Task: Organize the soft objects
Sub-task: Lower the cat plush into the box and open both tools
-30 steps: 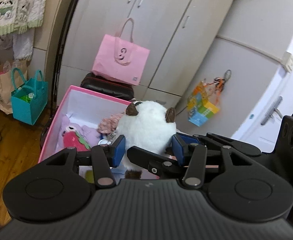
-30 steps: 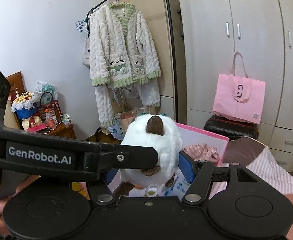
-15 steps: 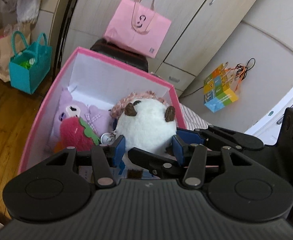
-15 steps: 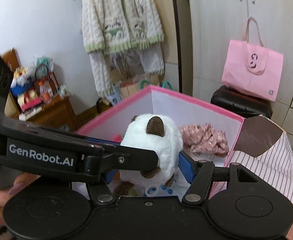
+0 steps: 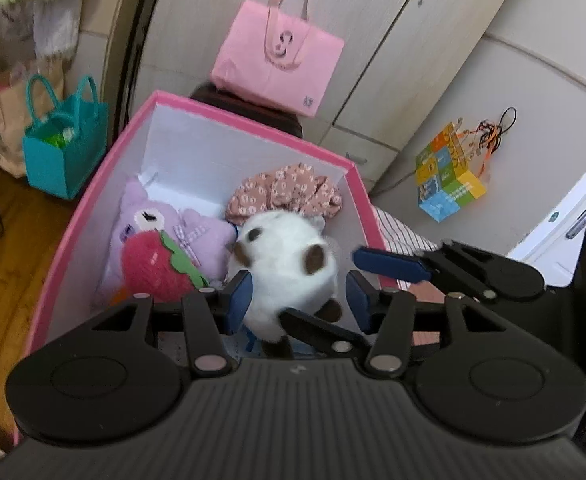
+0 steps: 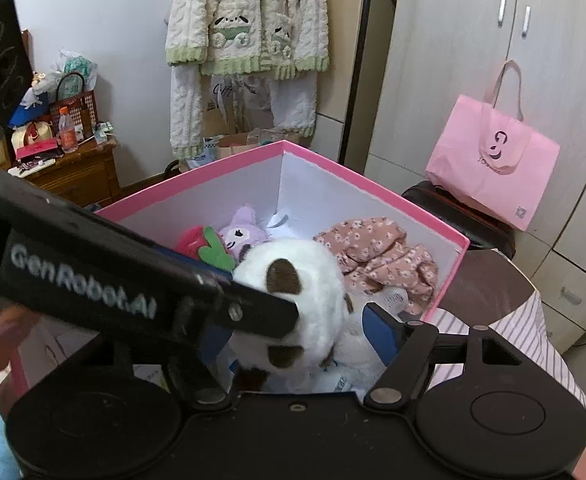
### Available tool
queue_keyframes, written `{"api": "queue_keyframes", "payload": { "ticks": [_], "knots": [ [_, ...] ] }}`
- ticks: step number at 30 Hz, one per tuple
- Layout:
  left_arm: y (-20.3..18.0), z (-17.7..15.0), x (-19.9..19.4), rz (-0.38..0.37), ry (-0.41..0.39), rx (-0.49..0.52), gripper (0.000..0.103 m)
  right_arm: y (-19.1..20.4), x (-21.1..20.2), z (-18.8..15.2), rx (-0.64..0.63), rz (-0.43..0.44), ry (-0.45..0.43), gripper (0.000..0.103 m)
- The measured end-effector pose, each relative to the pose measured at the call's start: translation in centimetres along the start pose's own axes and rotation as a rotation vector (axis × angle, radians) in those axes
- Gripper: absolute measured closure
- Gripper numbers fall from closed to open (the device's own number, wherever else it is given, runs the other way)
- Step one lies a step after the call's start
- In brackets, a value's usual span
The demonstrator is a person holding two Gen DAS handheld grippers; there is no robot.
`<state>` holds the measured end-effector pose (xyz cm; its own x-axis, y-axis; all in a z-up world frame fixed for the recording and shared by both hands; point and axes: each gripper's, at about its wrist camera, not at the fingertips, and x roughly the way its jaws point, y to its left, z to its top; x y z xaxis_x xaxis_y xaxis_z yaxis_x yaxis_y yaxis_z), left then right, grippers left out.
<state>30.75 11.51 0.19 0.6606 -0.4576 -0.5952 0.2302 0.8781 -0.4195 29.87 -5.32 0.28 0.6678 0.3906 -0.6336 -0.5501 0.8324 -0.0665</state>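
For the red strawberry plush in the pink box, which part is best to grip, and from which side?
Grip the strawberry plush across its round red body, from above: the pink box walls block the sides, and the green leaf collar is thin. The purple plush lies against it, so likely stay on the red.

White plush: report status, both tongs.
Left tongs open, flanking white plush. Right tongs open around it too. Plush inside pink box, beside strawberry plush. Nothing blocking.
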Motion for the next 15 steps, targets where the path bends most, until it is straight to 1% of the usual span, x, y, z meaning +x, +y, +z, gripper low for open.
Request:
{"api": "queue_keyframes", "payload": {
  "ticks": [3, 5, 8, 11, 15],
  "knots": [
    [-0.2, -0.3, -1.4, 0.009, -0.045, 0.008, 0.051, -0.5, -1.9, -0.8, 0.038, 0.011, -0.041, 0.027],
    [-0.1, -0.6, -2.4, 0.012, -0.065, -0.004, 0.051, -0.7, -3.3, -1.3, 0.069, 0.023, -0.071, 0.027],
    [-0.4, -1.1, -3.7, 0.030, -0.089, 0.006, 0.050, -1.0, -5.2, -2.2, 0.108, 0.041, -0.094, 0.027],
    [-0.8, -1.5, -4.9, 0.033, -0.099, 0.016, 0.050, -0.7, -6.7, -3.0, 0.110, 0.025, -0.116, 0.027],
    [-2.0, -2.3, -6.5, 0.049, -0.127, 0.063, 0.049, -0.6, -8.6, -3.7, 0.121, 0.017, -0.137, 0.027]
  ]
}}
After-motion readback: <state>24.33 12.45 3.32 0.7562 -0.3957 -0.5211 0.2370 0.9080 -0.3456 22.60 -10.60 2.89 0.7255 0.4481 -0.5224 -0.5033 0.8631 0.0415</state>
